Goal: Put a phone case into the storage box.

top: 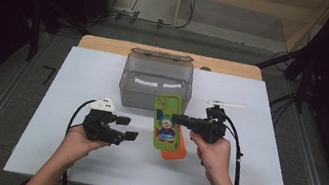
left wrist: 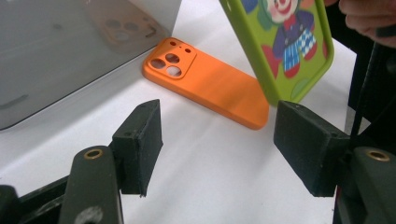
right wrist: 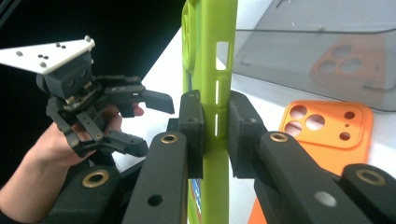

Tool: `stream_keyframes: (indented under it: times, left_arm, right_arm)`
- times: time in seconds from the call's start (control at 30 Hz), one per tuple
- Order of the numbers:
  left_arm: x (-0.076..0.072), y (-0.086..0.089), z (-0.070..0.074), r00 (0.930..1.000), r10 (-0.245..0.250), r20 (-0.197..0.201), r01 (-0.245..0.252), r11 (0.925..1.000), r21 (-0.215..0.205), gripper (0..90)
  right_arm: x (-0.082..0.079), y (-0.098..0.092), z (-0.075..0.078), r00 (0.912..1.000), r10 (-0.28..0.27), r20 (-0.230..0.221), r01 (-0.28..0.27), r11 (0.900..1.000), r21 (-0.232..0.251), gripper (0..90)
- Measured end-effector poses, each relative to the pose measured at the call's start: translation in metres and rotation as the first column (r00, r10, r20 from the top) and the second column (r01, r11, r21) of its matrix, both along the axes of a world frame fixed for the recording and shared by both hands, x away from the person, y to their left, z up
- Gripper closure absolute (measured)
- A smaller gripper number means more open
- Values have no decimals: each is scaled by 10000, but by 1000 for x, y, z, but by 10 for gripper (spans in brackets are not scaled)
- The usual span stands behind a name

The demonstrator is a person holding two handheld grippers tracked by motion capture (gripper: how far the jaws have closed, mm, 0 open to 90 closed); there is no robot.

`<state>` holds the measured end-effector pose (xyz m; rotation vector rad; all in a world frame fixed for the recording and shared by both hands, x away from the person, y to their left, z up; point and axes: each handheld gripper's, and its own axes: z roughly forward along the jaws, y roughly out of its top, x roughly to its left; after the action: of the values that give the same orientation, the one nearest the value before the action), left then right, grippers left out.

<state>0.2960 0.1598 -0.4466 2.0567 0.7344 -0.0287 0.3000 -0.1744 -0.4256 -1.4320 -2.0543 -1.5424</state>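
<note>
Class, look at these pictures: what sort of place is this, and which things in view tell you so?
Probably a lab or workshop set up for recording handling tasks. A white table stands on a bare floor with cables trailing behind it, and a person works with hand-held grippers, left and right.

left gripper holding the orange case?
No, the left gripper is open with nothing between its jaws; the orange case lies flat on the table beyond them.

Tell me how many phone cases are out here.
2: the green case is clamped in the right gripper above the table; the orange case lies flat beneath it.
</note>
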Motion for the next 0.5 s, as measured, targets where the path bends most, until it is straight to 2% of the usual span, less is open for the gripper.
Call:
stream_keyframes:
  times: [0.17,0.5]
  left_arm:
    - [-1,5,-2,9999,90,-94,-91,9999,-103,331]
    - [-3,10,-6,9998,146,-164,-146,9999,-16,331]
  right_arm:
    - [5,-3,12,9998,-119,-169,116,9998,-135,759]
    - [23,-5,38,9991,-222,-353,208,9990,-383,759]
